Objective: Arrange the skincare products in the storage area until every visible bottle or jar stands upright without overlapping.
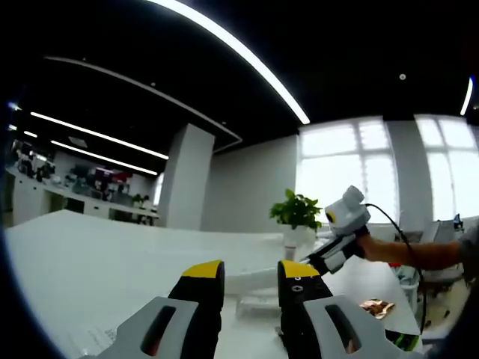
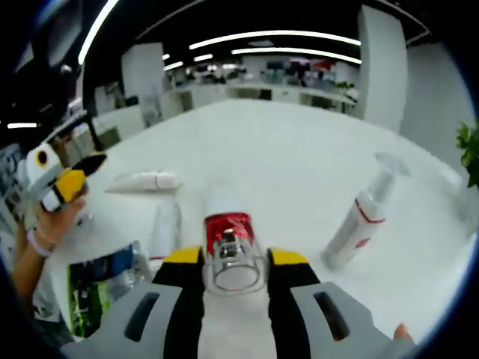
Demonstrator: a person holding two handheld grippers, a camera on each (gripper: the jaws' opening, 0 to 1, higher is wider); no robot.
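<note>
In the right gripper view, my right gripper (image 2: 236, 259) is shut on a clear bottle with a red label (image 2: 228, 226), its clear cap end toward the camera. To its right is a white bottle with a red band (image 2: 358, 224); it slants in this view and I cannot tell whether it stands upright. A white tube (image 2: 146, 181) lies flat at the left, and another white bottle (image 2: 166, 221) sits just behind my left jaw. My left gripper (image 1: 251, 275) is open with nothing between its jaws; it is also at the far left (image 2: 66, 183), held by a hand.
The white table (image 2: 284, 149) stretches far back. A dark printed packet (image 2: 105, 288) lies at the lower left. In the left gripper view, a potted plant (image 1: 296, 213) stands beyond the right gripper (image 1: 340, 228), and a shiny copper wrapper (image 1: 376, 307) lies by the table's right edge.
</note>
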